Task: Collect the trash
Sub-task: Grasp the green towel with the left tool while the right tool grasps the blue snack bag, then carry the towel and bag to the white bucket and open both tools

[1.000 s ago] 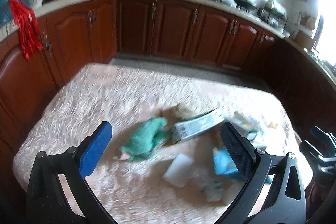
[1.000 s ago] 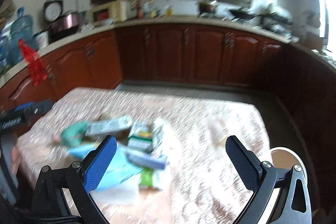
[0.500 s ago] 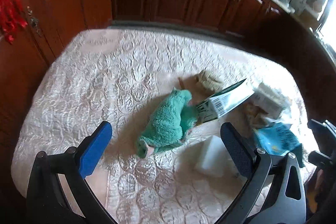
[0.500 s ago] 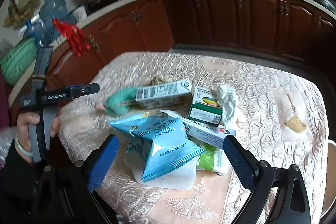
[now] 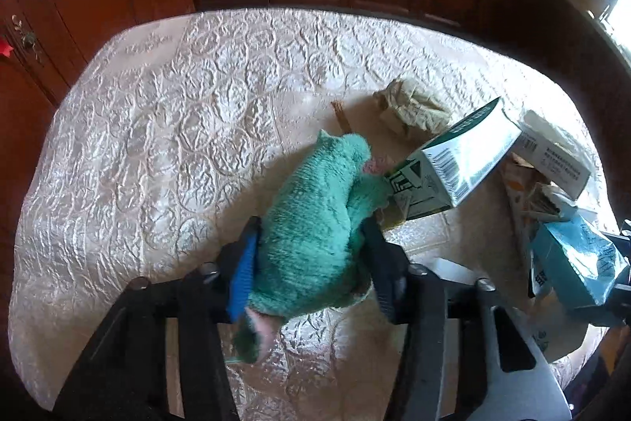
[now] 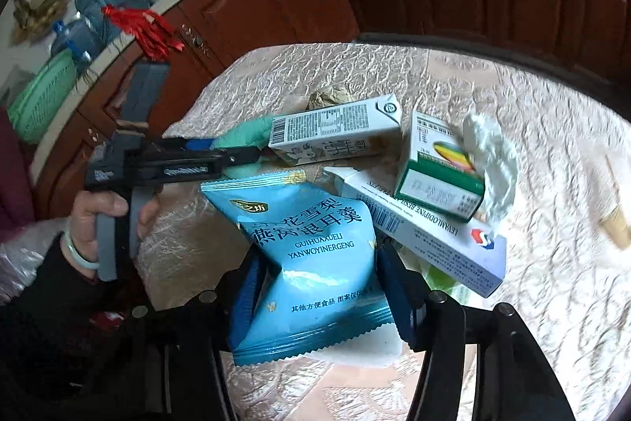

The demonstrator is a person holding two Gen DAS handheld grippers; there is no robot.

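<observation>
Left claw (image 5: 311, 259) clamped on fuzzy teal-green cloth (image 5: 315, 223), mid-desk, near front edge of desk with cream embossed cover (image 5: 157, 145). Cloth touches end of white-green drink carton (image 5: 457, 164); crumpled beige paper wad (image 5: 414, 105) just behind. Right claw (image 6: 315, 290) clamped on blue foil snack packet (image 6: 311, 255) at the desk's near edge, beside long white medicine box (image 6: 430, 235) with small green-white box (image 6: 437, 172) and white tissue (image 6: 493, 164) on top.

Each tool is a black frame with silver screw heads and blue ribbed pads on its fingers (image 5: 241, 273). The left tool (image 6: 236, 154) has a grey handle and white lettering. The left hand (image 6: 103, 214) shows bare skin, a pale green bangle and a black sleeve.
</observation>
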